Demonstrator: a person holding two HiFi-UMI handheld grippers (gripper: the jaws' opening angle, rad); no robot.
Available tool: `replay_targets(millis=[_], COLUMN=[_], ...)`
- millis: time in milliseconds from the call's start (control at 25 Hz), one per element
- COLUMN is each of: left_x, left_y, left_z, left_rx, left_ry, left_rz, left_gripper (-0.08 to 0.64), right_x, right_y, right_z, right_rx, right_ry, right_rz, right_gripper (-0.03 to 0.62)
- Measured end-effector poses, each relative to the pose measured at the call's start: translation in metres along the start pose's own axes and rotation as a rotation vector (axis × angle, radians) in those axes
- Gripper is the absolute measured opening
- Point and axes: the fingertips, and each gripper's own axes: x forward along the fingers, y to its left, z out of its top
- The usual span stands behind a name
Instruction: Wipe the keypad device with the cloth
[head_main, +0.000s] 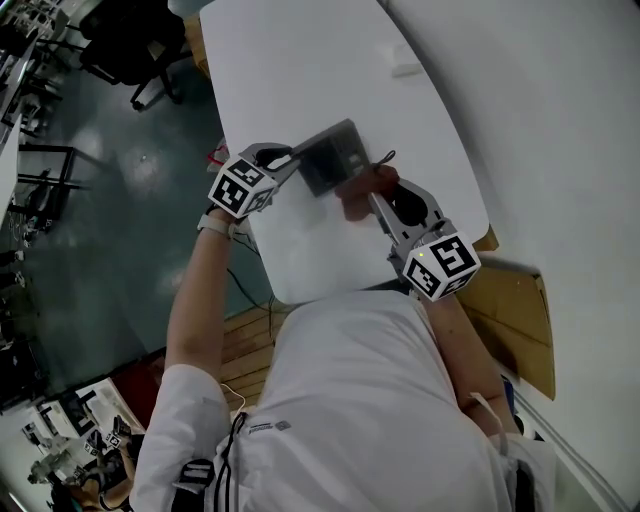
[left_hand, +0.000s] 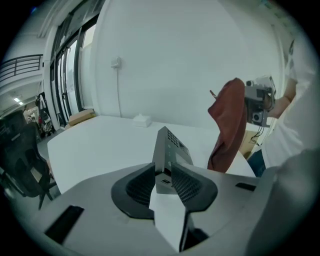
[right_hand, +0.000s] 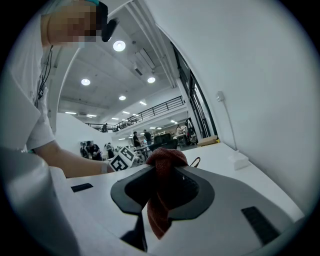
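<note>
The grey keypad device rests on the white table, its near-left end between the jaws of my left gripper. In the left gripper view the device stands tilted with both pads of the left gripper against its sides. A red-brown cloth is bunched in my right gripper, just right of the device and beside its edge. In the right gripper view the cloth is pinched between the jaws of the right gripper and hangs below them. From the left gripper, the cloth dangles to the right.
A small white box sits far back on the table near the wall. A cardboard box lies right of the table's near end, with wooden slats below it. An office chair stands on the floor at left.
</note>
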Motion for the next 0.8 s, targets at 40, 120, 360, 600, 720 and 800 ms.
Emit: replay_targets(millis=[40,120,360,600,720,800], left_x=[-0.001,-0.004,-0.015,-0.021,-0.023,-0.026], left_y=[-0.005,-0.016,-0.041,-0.060,-0.071,-0.076], left_z=[0.000,0.000,-0.004,-0.020,-0.021,-0.021], left_rx=[0.004,0.007,-0.003,-0.017,0.018,0.038], left_ry=[-0.001,-0.001,-0.003,-0.010,0.005,0.007], left_rz=[0.000,0.002,0.014,0.009,-0.007,-0.013], left_gripper=[0.106,0.101,0.091,0.080,0.073,0.065], right_x=[0.000,0.001,0.009,0.030,0.038,0.043], right_y=[0.000,0.002,0.010,0.020,0.024,0.028], right_z=[0.000,0.000,-0.005,-0.024,-0.029,-0.033], right_rx=[0.000,-0.001,0.004,0.014,0.029,0.035], right_ry=[0.002,0.006,0.046,0.082,0.095,0.105], right_rz=[0.006,0.020,0.078,0.138,0.172,0.188], right_gripper=[0.081,0.082,0.082,0.081,0.082,0.082])
